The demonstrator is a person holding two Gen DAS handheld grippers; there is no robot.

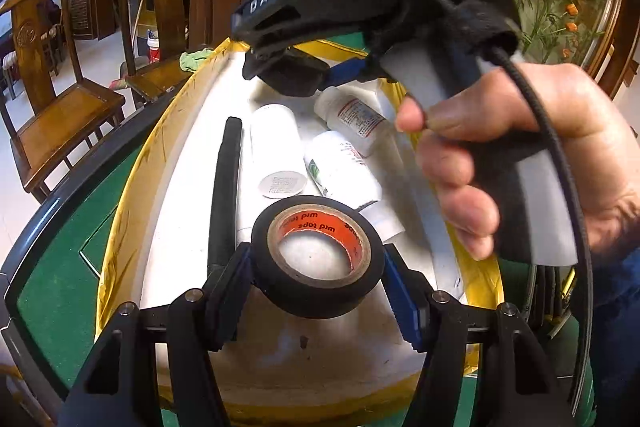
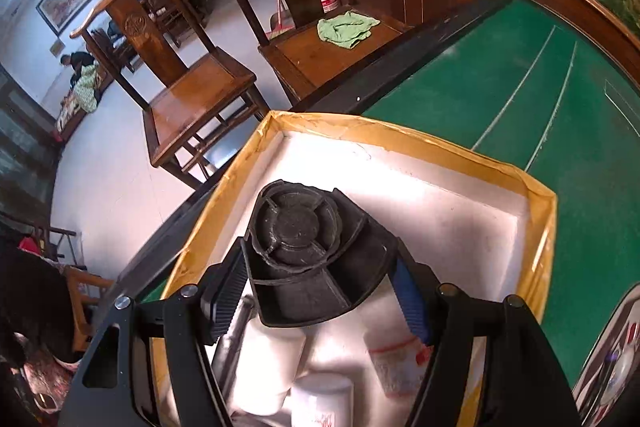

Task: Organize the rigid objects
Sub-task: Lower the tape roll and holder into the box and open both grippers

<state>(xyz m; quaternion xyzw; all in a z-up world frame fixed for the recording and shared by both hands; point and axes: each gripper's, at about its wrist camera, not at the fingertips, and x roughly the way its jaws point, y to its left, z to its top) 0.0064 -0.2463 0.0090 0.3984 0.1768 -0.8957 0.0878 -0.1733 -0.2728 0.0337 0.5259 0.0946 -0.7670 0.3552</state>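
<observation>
- A roll of black tape [image 1: 316, 257] is seen clamped between the pads of the left gripper [image 1: 318, 267], held just above the white floor of a yellow-edged box [image 1: 120, 195] set on the green tabletop [image 1: 52, 267].
- The roll is gripped across its outer wall, its orange core turned toward the camera, apparently so that it can be set down flat among the things already gathered.
- A black ribbed plastic piece [image 2: 312, 259] is held squeezed in the right gripper [image 2: 320, 291], over the box's far, still bare end.
- That piece is gripped by its flared sides, the round hub facing outward; the empty stretch beneath it is judged to be its intended spot.
- Three white bottles [image 1: 344, 163] and a black bar [image 1: 226, 187] are shown lying side by side inside the box, the bar along the left wall.
- The right gripper's handle is wrapped by a hand [image 1: 500, 155], its cable trailing over the wrist.
- Crowding near the bottles is judged the main risk when the tape is released.
</observation>
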